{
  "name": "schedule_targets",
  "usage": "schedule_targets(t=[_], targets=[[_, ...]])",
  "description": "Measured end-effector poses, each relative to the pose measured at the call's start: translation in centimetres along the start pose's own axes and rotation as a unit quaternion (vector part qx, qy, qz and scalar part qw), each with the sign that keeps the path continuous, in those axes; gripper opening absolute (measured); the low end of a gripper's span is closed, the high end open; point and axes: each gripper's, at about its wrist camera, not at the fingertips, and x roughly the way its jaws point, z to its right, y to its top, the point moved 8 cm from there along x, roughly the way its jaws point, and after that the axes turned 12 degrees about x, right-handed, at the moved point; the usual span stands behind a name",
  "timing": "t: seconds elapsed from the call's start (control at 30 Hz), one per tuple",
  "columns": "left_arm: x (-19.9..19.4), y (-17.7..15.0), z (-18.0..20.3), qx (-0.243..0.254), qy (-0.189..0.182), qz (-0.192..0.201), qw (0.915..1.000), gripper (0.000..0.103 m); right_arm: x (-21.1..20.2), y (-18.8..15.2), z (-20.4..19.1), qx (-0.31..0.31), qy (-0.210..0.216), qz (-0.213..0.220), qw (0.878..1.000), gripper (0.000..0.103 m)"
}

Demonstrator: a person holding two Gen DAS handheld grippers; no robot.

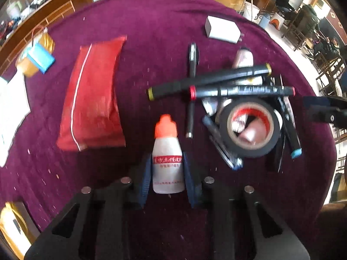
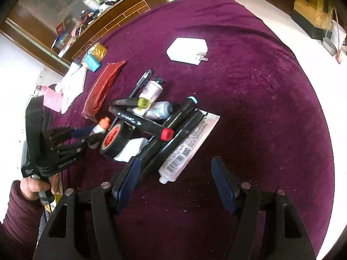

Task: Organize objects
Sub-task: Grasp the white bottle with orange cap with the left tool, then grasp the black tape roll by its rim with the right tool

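Observation:
My left gripper (image 1: 167, 169) is shut on a small white bottle with an orange cap (image 1: 167, 158), held just above the purple cloth; it also shows in the right wrist view (image 2: 102, 127), left of the pile. A pile of black markers (image 1: 208, 80), a black tape roll (image 1: 251, 127) and tubes lies to its right. In the right wrist view the pile holds the tape roll (image 2: 115, 140), markers (image 2: 149, 125) and a white tube (image 2: 188, 149). My right gripper (image 2: 175, 173) is open and empty, just in front of the pile.
A red pouch (image 1: 93, 99) lies left of the bottle. A white charger plug (image 1: 223, 30) sits further back, also seen in the right wrist view (image 2: 187, 51). A blue and gold box (image 1: 36, 56) and white paper (image 1: 10, 108) lie at far left. The round table's edge (image 2: 314, 99) curves right.

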Motion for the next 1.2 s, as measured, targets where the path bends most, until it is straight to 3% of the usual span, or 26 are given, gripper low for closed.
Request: schedule_targets(t=[0.33,0.47,0.73,0.87,1.0,1.2], targets=[[0.3,0.7,0.3,-0.048,0.035,0.017,0.9981,0.028,0.5,0.2,-1.0,-0.022,0.016,-0.013,1.000,0.063],[0.0,0.3,0.5,-0.084,0.031,0.026,0.9957,0.024,0.3,0.0,-1.8,-0.031,0.020,-0.013,0.999,0.063],[-4.9,-2.4,1.0,-0.140,0.021,0.085,0.9863,0.024,0.4,-0.8,-5.3,-0.096,0.006,-0.005,0.995,0.063],[-7.4,-4.4,1.3,-0.156,0.021,0.107,0.9818,0.024,0.7,-1.6,-9.0,-0.194,-0.017,0.013,0.981,0.063],[-9.4,-7.1,0.9,-0.194,0.011,0.124,0.9731,0.024,2.6,-2.5,-12.9,-0.293,-0.049,0.017,0.955,0.063],[-11.4,-11.9,-0.5,-0.258,0.008,0.139,0.9562,0.024,7.0,-3.2,-14.2,-0.358,-0.127,-0.002,0.925,0.056]])
